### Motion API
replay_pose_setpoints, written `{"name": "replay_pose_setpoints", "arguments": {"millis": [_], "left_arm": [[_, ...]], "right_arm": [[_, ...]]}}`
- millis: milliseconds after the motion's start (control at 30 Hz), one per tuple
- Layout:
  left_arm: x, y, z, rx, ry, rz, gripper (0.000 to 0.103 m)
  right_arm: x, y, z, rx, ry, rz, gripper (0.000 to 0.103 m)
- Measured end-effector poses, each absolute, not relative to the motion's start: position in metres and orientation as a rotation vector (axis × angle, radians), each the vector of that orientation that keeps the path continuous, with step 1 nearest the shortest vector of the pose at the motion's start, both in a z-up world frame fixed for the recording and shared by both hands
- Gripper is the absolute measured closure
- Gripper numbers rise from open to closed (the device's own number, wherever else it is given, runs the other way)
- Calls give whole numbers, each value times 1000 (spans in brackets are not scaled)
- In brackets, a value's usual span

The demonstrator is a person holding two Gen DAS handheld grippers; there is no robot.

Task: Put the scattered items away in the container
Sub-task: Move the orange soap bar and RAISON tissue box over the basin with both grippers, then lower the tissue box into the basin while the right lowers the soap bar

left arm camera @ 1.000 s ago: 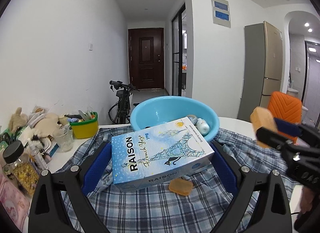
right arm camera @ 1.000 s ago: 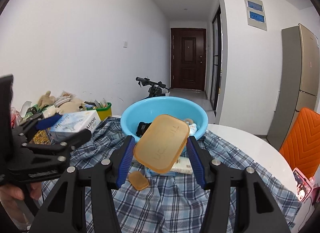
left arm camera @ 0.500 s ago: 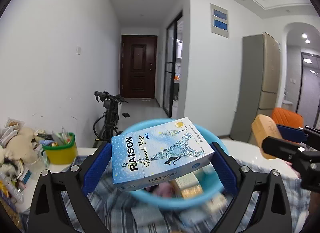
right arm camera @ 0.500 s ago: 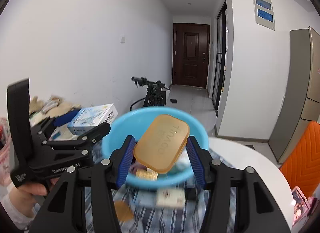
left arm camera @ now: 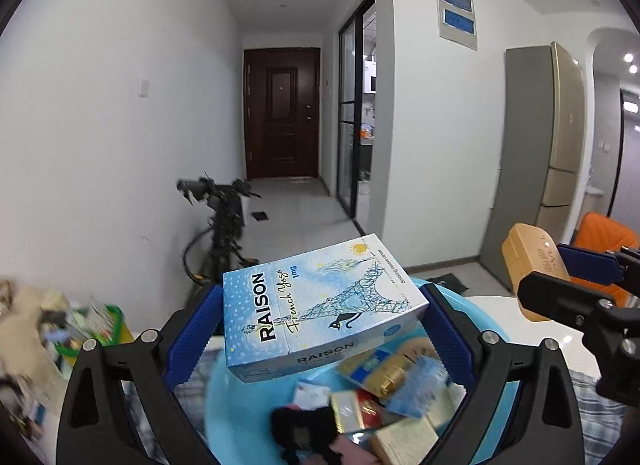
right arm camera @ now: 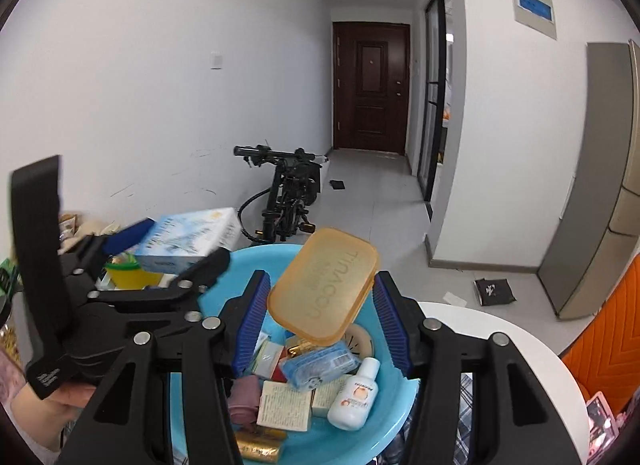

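Note:
My left gripper (left arm camera: 320,329) is shut on a blue RAISON box (left arm camera: 316,313) and holds it above the blue basin (left arm camera: 236,417). My right gripper (right arm camera: 320,305) is shut on an amber plastic case (right arm camera: 324,285), held over the same basin (right arm camera: 384,437). The basin holds several small items, among them a white bottle (right arm camera: 354,393), a blue packet (right arm camera: 320,363) and a cream box (right arm camera: 284,405). The right gripper with the case also shows at the right of the left wrist view (left arm camera: 536,289). The left gripper and box show at the left of the right wrist view (right arm camera: 188,241).
A plaid cloth (left arm camera: 596,417) covers the white round table (right arm camera: 500,345). A green and yellow tub (right arm camera: 128,273) and clutter sit at the table's left by the wall. A bicycle (right arm camera: 288,193) stands behind the table. An orange chair (right arm camera: 608,329) is at right.
Both grippers have moved forward and up with their loads, from above the cloth to over the basin. The basin's inside has come into view below them.

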State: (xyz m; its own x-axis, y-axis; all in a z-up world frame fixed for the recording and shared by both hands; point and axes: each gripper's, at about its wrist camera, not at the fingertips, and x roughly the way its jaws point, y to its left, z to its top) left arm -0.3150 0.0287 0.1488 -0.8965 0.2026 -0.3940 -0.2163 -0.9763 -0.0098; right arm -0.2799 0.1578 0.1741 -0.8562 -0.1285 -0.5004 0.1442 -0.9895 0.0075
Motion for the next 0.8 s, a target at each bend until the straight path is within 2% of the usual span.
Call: {"name": "replay_pose_setpoints", "arguments": {"millis": [100,233,533,633,800], "left_arm": [[-311,30,158,-579,52,2834,5],[-303,39,162,-552,167,2856,5],[-319,40,172,-726,164,2841,5],[-337,36,177,-882,81,2781,5],[-383,12,174,-1262,-290,2593,5]], "right_arm": [[-282,162,177,784,52,-2898,51],[-284,163,181,773,77,-2908,51],[-308,162,191,909,90,-2837,51],[-319,164,195,989,51,-2789,51],[-350,175,193,1210,-50,-2658,51]]}}
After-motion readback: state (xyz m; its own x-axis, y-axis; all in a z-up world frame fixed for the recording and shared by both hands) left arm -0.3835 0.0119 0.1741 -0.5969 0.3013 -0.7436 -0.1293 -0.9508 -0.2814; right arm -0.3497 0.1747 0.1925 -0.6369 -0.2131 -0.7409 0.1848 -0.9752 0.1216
